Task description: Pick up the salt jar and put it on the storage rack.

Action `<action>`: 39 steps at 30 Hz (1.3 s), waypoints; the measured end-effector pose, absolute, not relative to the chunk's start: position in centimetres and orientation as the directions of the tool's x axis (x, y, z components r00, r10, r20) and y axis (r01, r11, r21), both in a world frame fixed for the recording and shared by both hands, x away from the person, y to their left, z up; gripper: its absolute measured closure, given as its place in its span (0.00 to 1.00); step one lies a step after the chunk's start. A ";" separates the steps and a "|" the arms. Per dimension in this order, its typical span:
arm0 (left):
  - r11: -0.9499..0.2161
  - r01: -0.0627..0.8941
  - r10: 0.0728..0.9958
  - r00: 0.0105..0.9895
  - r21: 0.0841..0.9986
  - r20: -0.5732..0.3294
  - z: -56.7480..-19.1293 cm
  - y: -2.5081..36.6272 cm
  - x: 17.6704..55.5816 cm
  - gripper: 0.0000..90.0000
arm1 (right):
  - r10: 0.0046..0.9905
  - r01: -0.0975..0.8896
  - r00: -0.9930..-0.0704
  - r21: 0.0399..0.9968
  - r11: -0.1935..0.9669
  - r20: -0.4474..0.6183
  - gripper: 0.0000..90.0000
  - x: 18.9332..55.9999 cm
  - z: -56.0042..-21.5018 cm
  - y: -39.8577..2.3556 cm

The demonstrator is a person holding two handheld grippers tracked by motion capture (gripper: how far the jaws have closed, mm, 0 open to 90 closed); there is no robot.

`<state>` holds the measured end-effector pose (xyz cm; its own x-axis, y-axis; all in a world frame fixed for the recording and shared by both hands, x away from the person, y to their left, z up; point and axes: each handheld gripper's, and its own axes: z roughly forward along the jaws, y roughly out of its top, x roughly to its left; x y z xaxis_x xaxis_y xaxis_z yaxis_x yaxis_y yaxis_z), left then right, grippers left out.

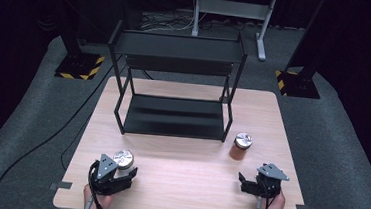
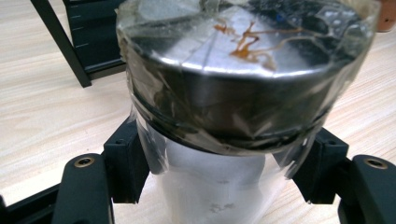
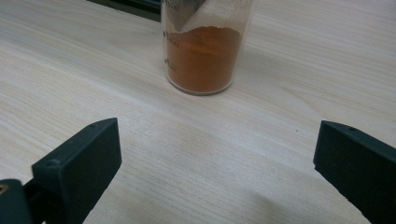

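A clear jar of white powder [image 2: 212, 186] with a silver lid [image 1: 123, 157] under plastic wrap sits between the jaws of my left gripper [image 1: 127, 172], which is shut on its glass body near the table's front left. A second jar [image 1: 240, 146] holds orange powder [image 3: 203, 58] and has a silver lid; it stands upright on the wooden table [image 1: 182, 179] at the right, just in front of the black shelf rack [image 1: 175, 83]. My right gripper [image 1: 242, 183] rests near the front right, jaws wide open and pointed toward the orange jar, some way short of it.
The black two-tier rack stands at the back middle of the table, its lower shelf [image 1: 175, 116] bare. A black cable [image 1: 35, 145] runs across the grey floor at the left. Stands with yellow-black striped bases [image 1: 78, 66] flank the table's far side.
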<state>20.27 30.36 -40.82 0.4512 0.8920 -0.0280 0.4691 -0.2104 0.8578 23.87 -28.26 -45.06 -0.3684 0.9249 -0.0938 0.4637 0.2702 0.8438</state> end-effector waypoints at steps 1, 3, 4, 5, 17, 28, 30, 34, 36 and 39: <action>-0.204 0.471 0.889 0.456 0.858 -0.039 -40.7 30.5 20.4 0.34 | 0.925 0.464 -0.368 0.844 0.270 -0.094 0.00 23.9 -45.1 -28.3; -0.205 0.471 0.885 0.464 0.858 -0.043 -40.4 30.5 20.6 0.34 | 0.925 0.464 -0.368 0.843 0.272 -0.096 0.00 23.9 -45.0 -28.2; -0.213 0.469 0.883 0.468 0.857 -0.036 -40.2 30.5 20.7 0.34 | 0.925 0.465 -0.368 0.842 0.273 -0.096 0.00 23.9 -45.0 -28.2; -0.223 0.467 0.881 0.473 0.856 -0.028 -40.0 30.4 20.8 0.34 | 0.925 0.465 -0.368 0.842 0.273 -0.096 0.00 23.9 -45.0 -28.2; -0.269 0.472 0.858 0.514 0.840 -0.013 -37.6 30.4 22.7 0.34 | 0.923 0.465 -0.371 0.841 0.276 -0.098 0.00 23.9 -45.0 -28.2; -0.297 0.474 0.845 0.536 0.829 -0.004 -35.7 30.4 24.6 0.34 | 0.922 0.466 -0.374 0.839 0.279 -0.099 0.00 24.0 -45.0 -28.2; -0.303 0.475 0.843 0.538 0.826 -0.001 -35.4 30.4 24.9 0.34 | 0.922 0.467 -0.374 0.839 0.280 -0.100 0.00 24.0 -45.0 -28.2; -0.307 0.478 0.841 0.541 0.823 0.000 -34.9 30.3 25.6 0.34 | 0.922 0.467 -0.374 0.839 0.279 -0.098 0.00 24.0 -45.0 -28.2; -0.312 0.478 0.841 0.541 0.821 0.005 -34.7 30.2 25.8 0.34 | 0.922 0.468 -0.375 0.839 0.279 -0.098 0.00 24.0 -45.0 -28.2; -0.327 0.476 0.838 0.545 0.817 0.018 -34.2 30.2 26.1 0.34 | 0.922 0.467 -0.375 0.840 0.277 -0.096 0.00 24.0 -45.0 -28.3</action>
